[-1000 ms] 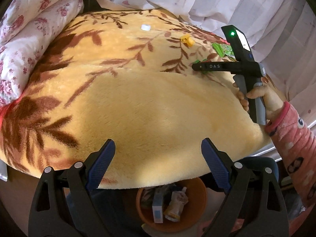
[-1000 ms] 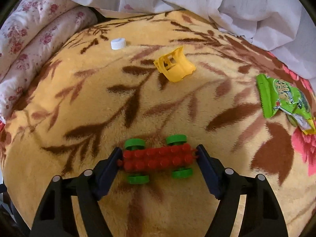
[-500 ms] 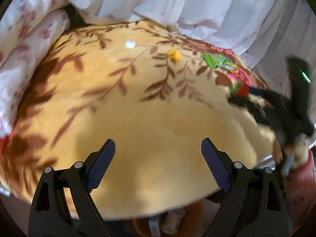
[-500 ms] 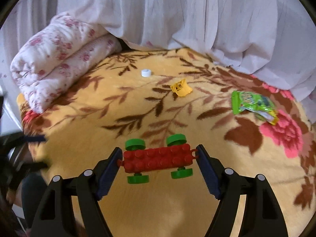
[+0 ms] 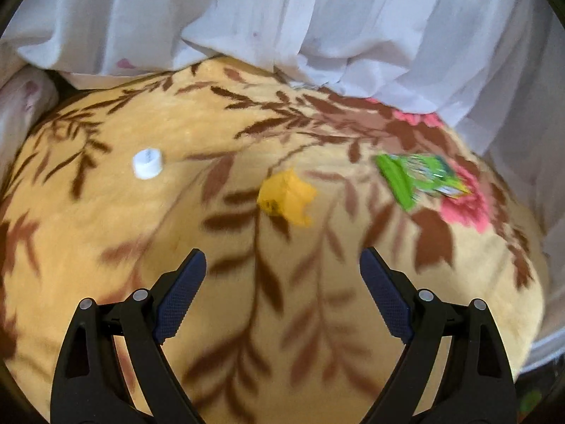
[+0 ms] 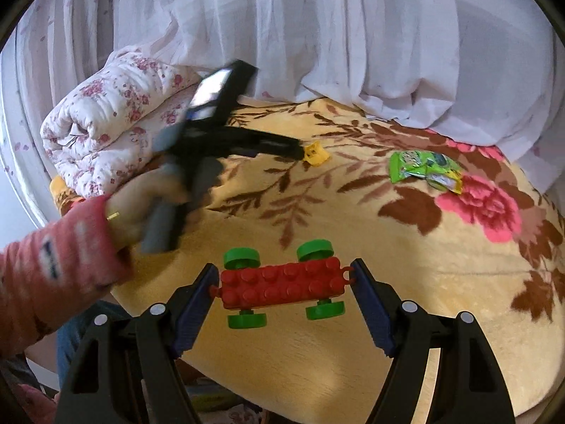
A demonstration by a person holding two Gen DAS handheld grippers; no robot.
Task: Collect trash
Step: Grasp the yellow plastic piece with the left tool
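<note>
Yellow scrap [image 5: 286,198] lies beyond left gripper's [image 5: 282,282] empty, wide-apart jaws.

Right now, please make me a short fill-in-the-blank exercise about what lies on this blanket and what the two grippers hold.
1. The right gripper is closed on a red toy car with ____ wheels.
2. The left gripper holds ____.
3. The bottle cap on the blanket is ____.
4. The snack wrapper is mainly ____.

Missing words: green; nothing; white; green

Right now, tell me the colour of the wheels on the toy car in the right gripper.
Green wheels on a red body, clearest in the right wrist view.
</note>
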